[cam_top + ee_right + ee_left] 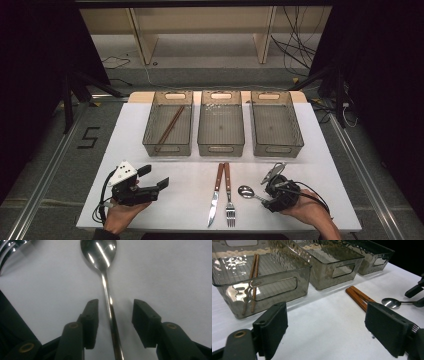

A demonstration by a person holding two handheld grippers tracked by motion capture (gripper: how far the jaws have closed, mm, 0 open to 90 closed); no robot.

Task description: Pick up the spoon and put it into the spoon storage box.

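A metal spoon (245,191) lies on the white table (320,165) at the front right, its bowl pointing left. My right gripper (265,199) is down over its handle, open. In the right gripper view the spoon (98,250) runs up between the two jaws of the gripper (115,312), with a gap on each side of the handle. My left gripper (156,177) rests at the front left, held wide open (325,325) with bare table between its jaws. A wooden-handled knife (215,197) and fork (229,195) lie side by side at the front centre.
Three smoky clear bins stand in a row at the back: the left bin (168,149) holds a pair of brown chopsticks (170,125), then the middle bin (220,148) and right bin (278,148). Fork tines (7,247) lie just left of the spoon's bowl.
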